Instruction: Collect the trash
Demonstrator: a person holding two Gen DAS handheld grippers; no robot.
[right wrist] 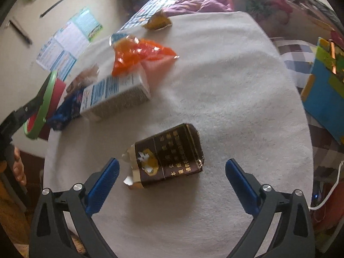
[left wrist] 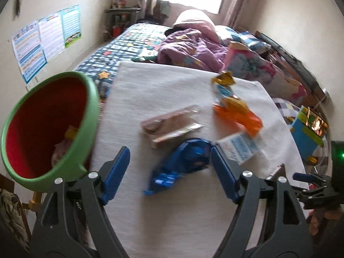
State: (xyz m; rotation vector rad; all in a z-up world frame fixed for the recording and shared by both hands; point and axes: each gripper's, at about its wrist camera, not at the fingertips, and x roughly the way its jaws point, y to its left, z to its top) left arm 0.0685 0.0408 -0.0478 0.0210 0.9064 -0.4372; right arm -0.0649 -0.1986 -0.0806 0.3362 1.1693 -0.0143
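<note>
Trash lies on a white cloth-covered surface (left wrist: pixel 163 86). My left gripper (left wrist: pixel 169 152) is open above a crumpled blue wrapper (left wrist: pixel 182 165), which lies between its blue fingers. A green bin with a red inside (left wrist: pixel 47 126) stands at the left with some scraps in it. Beyond the wrapper lie pink-brown wrappers (left wrist: pixel 169 122), a white carton (left wrist: pixel 240 148), an orange wrapper (left wrist: pixel 238 114) and a gold wrapper (left wrist: pixel 223 78). My right gripper (right wrist: pixel 172 162) is open wide over a torn brown cigarette pack (right wrist: pixel 172 157), and its pads stand clear of the pack on both sides.
The white carton (right wrist: pixel 116 94), orange wrapper (right wrist: pixel 139 56) and bin (right wrist: pixel 43 107) sit to the upper left in the right wrist view. A bed with a purple quilt (left wrist: pixel 189 47) lies behind. A blue box (right wrist: pixel 322 99) and a white cable (right wrist: pixel 331 191) are at the right.
</note>
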